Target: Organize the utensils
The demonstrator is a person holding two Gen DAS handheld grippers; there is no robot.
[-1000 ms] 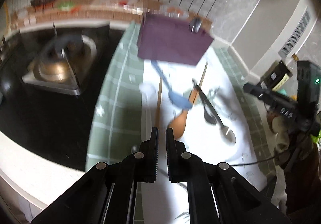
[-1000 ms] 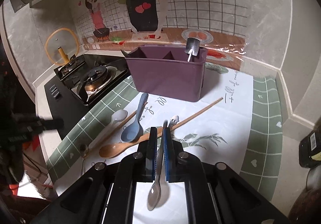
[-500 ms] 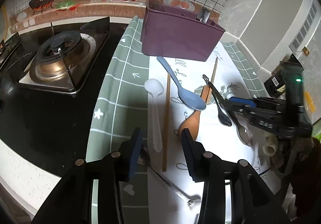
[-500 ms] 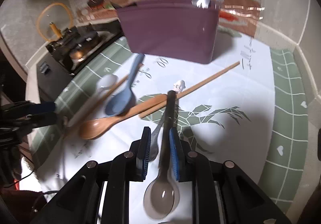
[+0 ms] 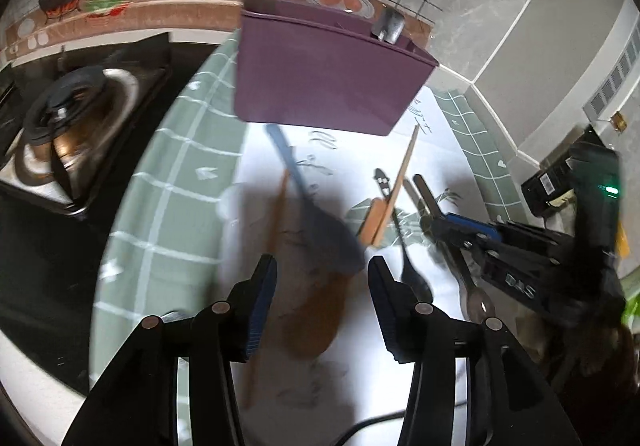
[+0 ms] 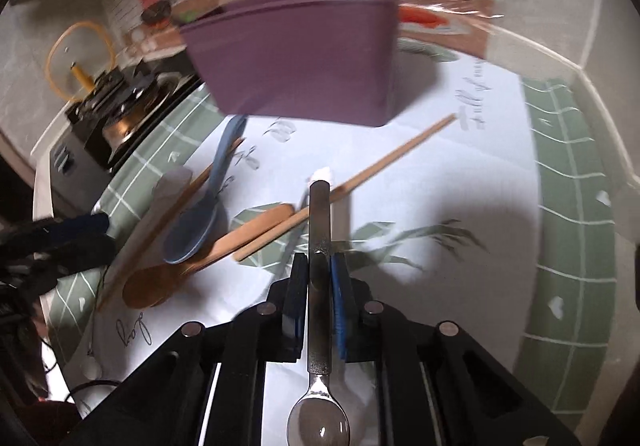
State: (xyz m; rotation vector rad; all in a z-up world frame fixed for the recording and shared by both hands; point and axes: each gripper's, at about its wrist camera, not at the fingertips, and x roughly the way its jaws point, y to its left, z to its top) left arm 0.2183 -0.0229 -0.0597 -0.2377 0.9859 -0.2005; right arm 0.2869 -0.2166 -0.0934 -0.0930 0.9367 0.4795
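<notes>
While the right gripper (image 6: 319, 278) has its fingers pinching the metal spoon (image 6: 319, 358) by the handle, long axis along the fingers and bowl toward the camera, the purple holder (image 6: 296, 58) stands ahead at the surface's far edge. Left gripper (image 5: 322, 298) has fingers spread over the blurred wooden spoon (image 5: 316, 310) and blue spoon (image 5: 316, 210), mid-surface.

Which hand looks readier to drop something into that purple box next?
The right. Its tool is shut on a long-handled metal spoon, aimed toward the purple plastic utensil box. The left tool is open and empty above the mat.
</notes>
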